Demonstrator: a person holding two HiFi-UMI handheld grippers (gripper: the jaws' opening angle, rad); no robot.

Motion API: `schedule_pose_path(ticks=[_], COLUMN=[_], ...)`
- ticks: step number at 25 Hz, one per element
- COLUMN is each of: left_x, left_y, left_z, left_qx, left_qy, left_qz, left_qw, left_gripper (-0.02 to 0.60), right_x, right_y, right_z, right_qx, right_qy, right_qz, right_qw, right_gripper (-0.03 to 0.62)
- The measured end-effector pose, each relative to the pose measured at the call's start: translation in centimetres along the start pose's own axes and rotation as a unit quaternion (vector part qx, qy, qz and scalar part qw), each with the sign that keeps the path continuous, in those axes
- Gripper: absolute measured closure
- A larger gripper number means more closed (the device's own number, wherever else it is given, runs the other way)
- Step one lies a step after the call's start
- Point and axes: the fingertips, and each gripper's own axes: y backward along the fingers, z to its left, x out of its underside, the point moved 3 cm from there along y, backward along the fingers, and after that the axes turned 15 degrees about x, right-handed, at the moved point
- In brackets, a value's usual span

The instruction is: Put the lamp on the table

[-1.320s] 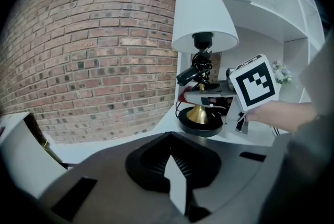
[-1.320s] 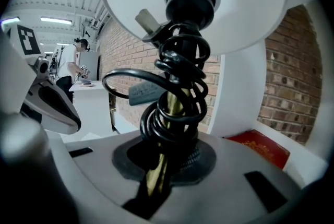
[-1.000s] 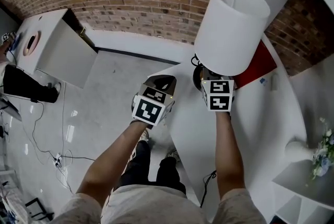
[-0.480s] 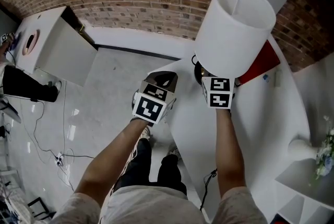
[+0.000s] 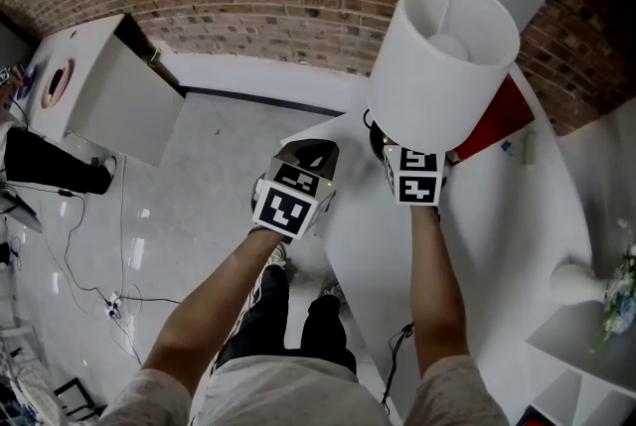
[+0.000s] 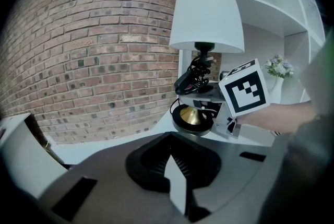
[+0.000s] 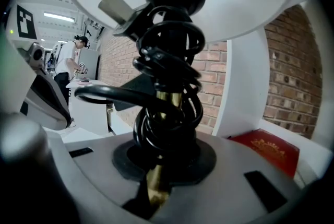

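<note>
Lamp (image 5: 442, 67) had tipped toward the viewer; right claw (image 7: 156, 189) pinched its upright stem at the table (image 5: 497, 245) corner; left claw (image 6: 175, 186) pressed together, empty.

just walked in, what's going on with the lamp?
A person works two handheld grippers. The right gripper is clamped on the brass stem of the white-shaded lamp, below the black cord wound round it, holding the lamp upright over the corner of the white table. Whether its round black base touches the tabletop is unclear. The left gripper hangs beside it, shut and empty.
</note>
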Motion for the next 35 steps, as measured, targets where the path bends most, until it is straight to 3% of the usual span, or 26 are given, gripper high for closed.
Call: schedule_pose_path(ticks=[18,35], left_x=[1.2,-0.1], left_y=[-0.9,0.1], left_z=[0.1,-0.2], left_qx=[0.006,-0.002], left_qy=[0.013,0.012], left_qz=[0.005,-0.003], left_qw=[0.9999,0.9999], left_gripper=[0.583,0.584], right_x=[1.0,1.4], right_y=[-0.7,-0.3], right_z=[-0.3,0.1], right_qx=[-0.004,-0.016], right_qy=[-0.017,-0.025], right_qz=[0.003,0.023], right_qw=[1.000,0.999], right_gripper=[0.531,0.509])
